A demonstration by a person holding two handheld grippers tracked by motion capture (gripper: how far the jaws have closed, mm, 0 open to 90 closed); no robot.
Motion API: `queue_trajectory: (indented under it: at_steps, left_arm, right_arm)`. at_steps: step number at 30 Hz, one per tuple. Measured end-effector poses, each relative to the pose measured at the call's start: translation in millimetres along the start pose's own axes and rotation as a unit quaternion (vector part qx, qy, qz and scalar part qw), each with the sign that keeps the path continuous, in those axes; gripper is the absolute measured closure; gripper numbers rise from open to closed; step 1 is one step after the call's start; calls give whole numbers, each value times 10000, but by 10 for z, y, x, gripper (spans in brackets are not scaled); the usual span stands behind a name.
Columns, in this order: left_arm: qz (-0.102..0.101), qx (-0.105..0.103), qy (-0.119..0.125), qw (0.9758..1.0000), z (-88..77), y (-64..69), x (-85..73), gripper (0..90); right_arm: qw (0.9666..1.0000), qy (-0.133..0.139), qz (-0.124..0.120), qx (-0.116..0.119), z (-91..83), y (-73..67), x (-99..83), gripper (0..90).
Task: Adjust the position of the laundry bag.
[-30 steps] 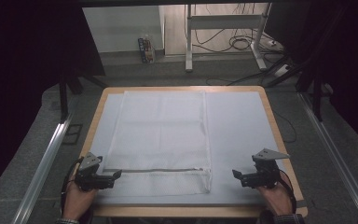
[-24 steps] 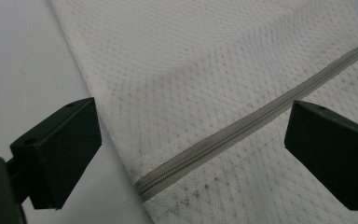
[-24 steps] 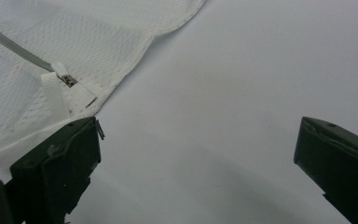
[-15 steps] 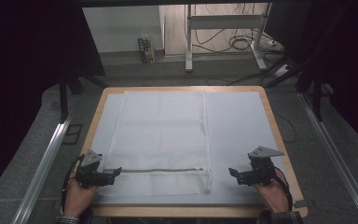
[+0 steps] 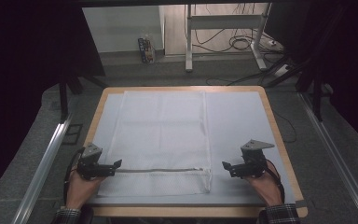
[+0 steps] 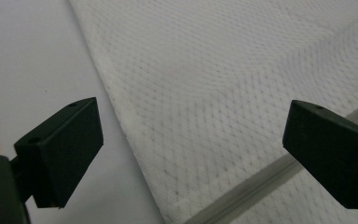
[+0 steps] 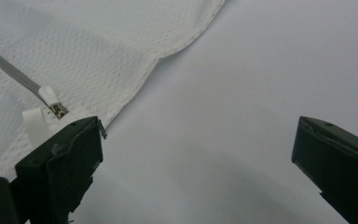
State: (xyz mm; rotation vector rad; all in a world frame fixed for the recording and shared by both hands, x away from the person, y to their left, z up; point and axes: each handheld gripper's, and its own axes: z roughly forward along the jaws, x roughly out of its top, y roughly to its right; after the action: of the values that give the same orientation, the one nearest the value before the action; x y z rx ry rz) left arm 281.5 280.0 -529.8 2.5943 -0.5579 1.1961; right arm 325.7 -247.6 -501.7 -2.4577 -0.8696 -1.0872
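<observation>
A white mesh laundry bag [image 5: 161, 140] lies flat on the table's left half. It is light, soft and floppy. Your left gripper [image 5: 115, 165] and right gripper [image 5: 226, 166] flank it, jaws spread wide; pinch its near corners by the zipper [image 5: 161, 170].

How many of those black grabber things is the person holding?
2. The left gripper is at the mesh bag's left edge, by one end of its zipper. The right gripper is just off the bag's right edge. Both are open.
</observation>
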Motion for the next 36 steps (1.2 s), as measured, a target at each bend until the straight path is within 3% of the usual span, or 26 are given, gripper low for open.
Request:
queue_trajectory:
  at_steps: [3, 11, 18, 22, 28, 32, 36]
  left_arm:
    - [32, 83, -25, 10000, 36, -31, 34, 68]
    - [43, 178, 33, 9998, 148, -160, 146, 122]
    - [162, 361, -56, 9992, 318, -261, 281, 182]
    - [118, 397, -43, 9991, 386, -339, 336, 213]
    - [-39, 419, -52, 9991, 501, -473, 400, 248]
    - [-12, 523, -112, 9986, 576, -528, 417, 344]
    - [-169, 543, -70, 9984, 595, -594, 410, 458]
  right_arm:
    - [9996, -90, 202, 156, 59, 4, 44, 14]
    - [9993, -307, 84, 200, 234, -11, 188, 55]
    - [9980, -577, -46, 249, 461, -34, 383, 277]
    - [9973, -637, -193, 302, 565, -73, 501, 379]
    - [9982, -536, -167, 199, 746, -78, 662, 423]
    - [9986, -523, -110, 57, 863, -71, 704, 484]
    - [9983, -517, -220, -158, 945, -61, 737, 583]
